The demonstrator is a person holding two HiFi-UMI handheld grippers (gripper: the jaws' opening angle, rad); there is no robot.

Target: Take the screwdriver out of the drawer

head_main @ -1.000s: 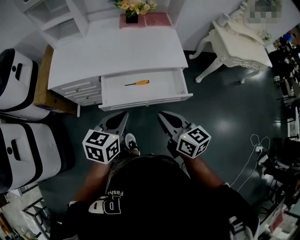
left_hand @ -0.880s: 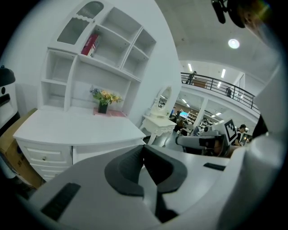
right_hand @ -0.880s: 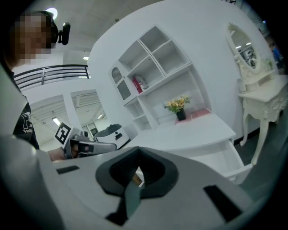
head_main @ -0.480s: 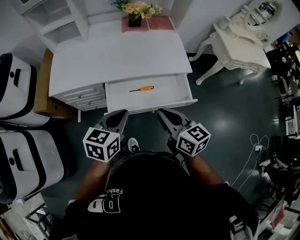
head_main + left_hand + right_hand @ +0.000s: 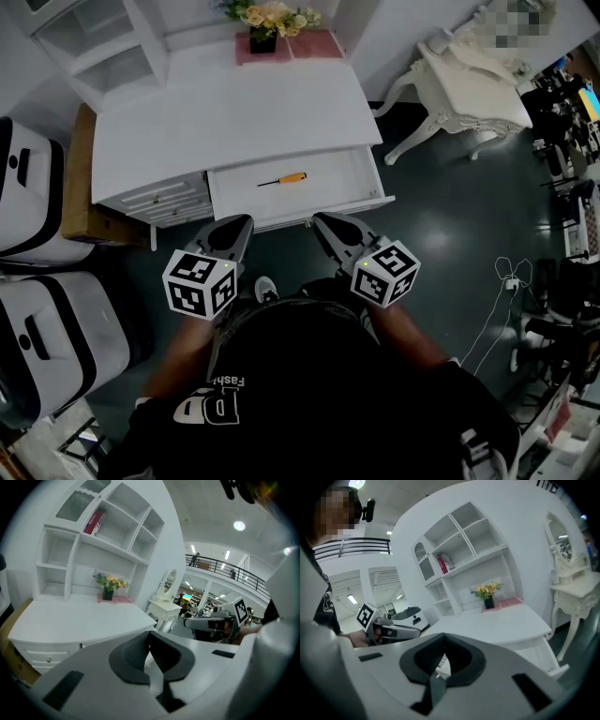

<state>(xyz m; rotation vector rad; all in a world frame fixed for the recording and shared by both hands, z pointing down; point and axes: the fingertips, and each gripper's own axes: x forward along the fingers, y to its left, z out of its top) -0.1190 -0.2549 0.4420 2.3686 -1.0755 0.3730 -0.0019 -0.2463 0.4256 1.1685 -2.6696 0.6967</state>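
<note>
1. Standing at the bottom of the head view, the person in a black shirt (image 5: 319,394) is holding both tools out in front, level with each other and a little apart.
2. The left gripper (image 5: 244,220) is pointing toward the drawer front, its marker cube (image 5: 200,284) sitting nearest the body. In the left gripper view its jaws (image 5: 149,634) are pressing together at the tips with nothing between them.
3. The right gripper (image 5: 319,218) is mirroring it, with its own cube (image 5: 386,273) behind. In the right gripper view its jaws (image 5: 443,637) are likewise meeting at the tips and clasping nothing.
4. The drawer (image 5: 342,207) is standing pulled out from the white desk (image 5: 234,103), its front edge lying just beyond both gripper tips.
5. The screwdriver (image 5: 283,179), with an orange handle and a thin dark shaft, is lying flat on the drawer's white floor, roughly central, handle toward the right. Neither gripper is touching it.
6. To the left, two white-and-black machines (image 5: 37,319) are sitting on the floor beside a brown box (image 5: 80,187) that is leaning against the desk's side.
7. At the desk's far edge, a vase of flowers (image 5: 267,19) is standing next to a pink mat (image 5: 314,42).
8. White shelving (image 5: 93,550) is rising behind the desk, holding a red book (image 5: 95,523), and an ornate white dressing table (image 5: 469,89) is standing off to the right.
</note>
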